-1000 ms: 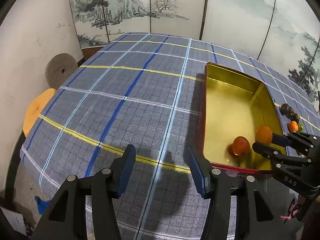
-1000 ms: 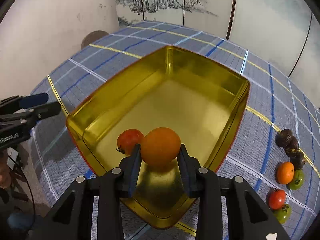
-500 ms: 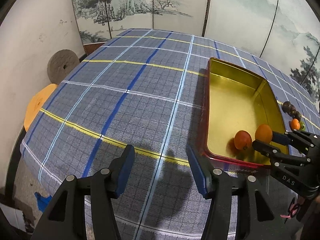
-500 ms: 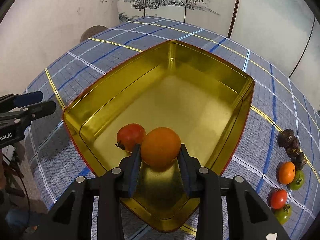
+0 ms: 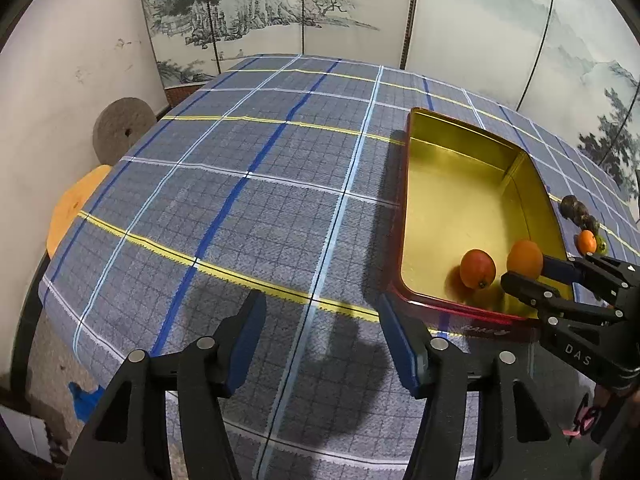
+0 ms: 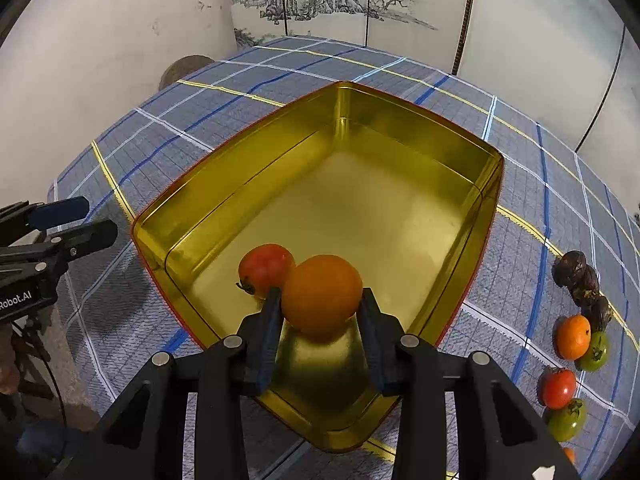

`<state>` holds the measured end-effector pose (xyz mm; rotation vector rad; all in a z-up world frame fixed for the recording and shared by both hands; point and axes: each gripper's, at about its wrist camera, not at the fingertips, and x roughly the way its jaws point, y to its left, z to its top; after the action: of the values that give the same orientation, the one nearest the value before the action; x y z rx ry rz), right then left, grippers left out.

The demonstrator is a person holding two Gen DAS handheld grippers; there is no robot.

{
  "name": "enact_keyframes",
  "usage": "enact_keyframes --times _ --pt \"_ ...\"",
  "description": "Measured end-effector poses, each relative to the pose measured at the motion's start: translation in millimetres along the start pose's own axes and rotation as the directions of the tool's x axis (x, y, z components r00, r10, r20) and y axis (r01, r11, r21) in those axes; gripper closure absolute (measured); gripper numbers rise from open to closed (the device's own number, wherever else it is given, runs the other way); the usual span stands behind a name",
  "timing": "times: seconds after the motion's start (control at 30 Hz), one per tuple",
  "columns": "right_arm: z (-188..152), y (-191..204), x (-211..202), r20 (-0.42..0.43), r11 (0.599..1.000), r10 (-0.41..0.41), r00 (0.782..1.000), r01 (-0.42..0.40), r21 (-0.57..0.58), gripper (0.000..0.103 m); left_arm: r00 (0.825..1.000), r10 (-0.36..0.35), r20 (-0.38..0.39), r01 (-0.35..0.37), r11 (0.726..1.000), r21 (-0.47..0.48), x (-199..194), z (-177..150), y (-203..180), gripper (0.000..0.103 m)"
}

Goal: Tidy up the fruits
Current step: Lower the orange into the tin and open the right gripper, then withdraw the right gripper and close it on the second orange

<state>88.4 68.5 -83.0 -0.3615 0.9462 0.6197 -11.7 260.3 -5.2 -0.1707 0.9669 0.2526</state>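
Ahead of the gripper, a folding screen [image 5: 320, 4] painted with misty mountains and pines stands behind the surface [image 5: 248, 200], which wears a blue-grey plaid cloth with yellow and white lines. To the left, a scuffed pale wall [image 5: 80, 72] backs a round grey stone disc [image 5: 120, 130] and an orange stool [image 5: 74, 208].

The tin [image 6: 492, 184] is shiny gold metal inside, glossy red outside. The counter [image 5: 240, 200] wears matt woven plaid cloth. The orange [image 6: 322, 292] looks smooth, faintly dimpled.
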Motion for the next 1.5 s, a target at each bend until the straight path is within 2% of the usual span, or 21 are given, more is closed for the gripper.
enact_keyframes --times 0.37,0.7,0.8,0.93,1.13,1.23,1.3,1.5 --pt "-4 1 -8 0.016 1.000 0.008 1.000 -0.008 -0.001 0.067 1.000 -0.002 0.008 0.002 1.000 0.004 -7 -3 -4 0.042" --pt "-15 -3 -44 0.088 1.000 0.018 0.996 -0.019 0.012 0.067 0.999 -0.031 0.022 0.030 0.999 0.031 -17 -5 -22 0.042" --pt "-24 -7 -55 0.097 1.000 0.004 0.995 -0.006 0.020 0.067 0.999 -0.045 0.025 0.044 0.998 0.042 -20 -7 -30 0.042" --pt "-41 -15 -68 0.108 0.998 -0.056 0.993 0.053 0.031 0.067 0.998 -0.062 0.028 0.061 0.997 0.056 -21 -8 -39 0.042" --pt "-68 -46 -90 0.113 0.988 -0.120 0.986 0.107 0.112 0.066 0.995 -0.094 0.028 0.092 0.993 0.073 -23 -10 -58 0.042" --pt "-80 -66 -103 0.108 0.978 -0.145 0.983 0.126 0.166 0.058 0.993 -0.112 0.029 0.109 0.990 0.089 -26 -10 -69 0.042" --pt "-92 -81 -111 0.107 0.966 -0.182 0.977 0.158 0.204 0.056 0.992 -0.119 0.029 0.116 0.988 0.103 -27 -10 -76 0.042" --pt "-126 -123 -120 0.074 0.926 -0.217 0.973 0.182 0.329 0.056 0.989 -0.146 0.021 0.141 0.978 0.154 -29 -12 -103 0.042"
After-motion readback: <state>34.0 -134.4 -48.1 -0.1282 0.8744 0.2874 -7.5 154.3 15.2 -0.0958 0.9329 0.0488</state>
